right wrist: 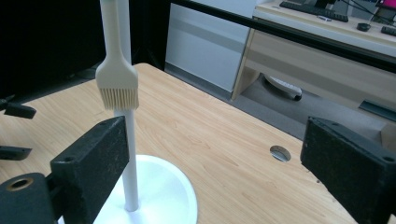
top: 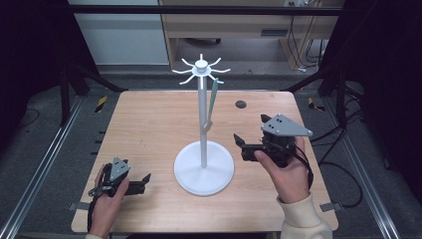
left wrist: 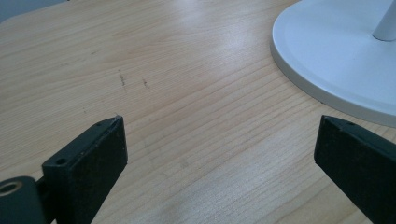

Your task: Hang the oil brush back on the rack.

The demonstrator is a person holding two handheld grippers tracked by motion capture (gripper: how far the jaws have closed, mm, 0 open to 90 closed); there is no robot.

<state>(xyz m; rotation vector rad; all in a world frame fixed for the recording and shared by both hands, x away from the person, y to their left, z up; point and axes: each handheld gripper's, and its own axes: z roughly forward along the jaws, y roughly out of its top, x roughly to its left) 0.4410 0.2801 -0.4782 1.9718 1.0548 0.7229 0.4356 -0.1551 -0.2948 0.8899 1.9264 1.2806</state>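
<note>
A white stand point(top: 203, 124) with a round base point(top: 219, 172) rises from the middle of the wooden table, with a ring of hooks point(top: 201, 69) at its top. A pale brush point(top: 213, 97) hangs from one hook beside the pole, bristles down; the right gripper view has its head point(right wrist: 116, 86) in front of the pole point(right wrist: 131, 177). My right gripper point(top: 241, 147) is held just right of the base, open with nothing between its jaws point(right wrist: 215, 154). My left gripper point(top: 143, 181) rests low at the front left, open over bare wood point(left wrist: 219, 144), the base's rim point(left wrist: 327, 79) to its right.
A small round hole point(top: 241, 104) sits in the table top behind the stand, also seen as the hole point(right wrist: 280, 153) in the right gripper view. Black frame bars and metal rails flank the table point(top: 144, 119). A wooden desk point(top: 224, 25) stands beyond the far edge.
</note>
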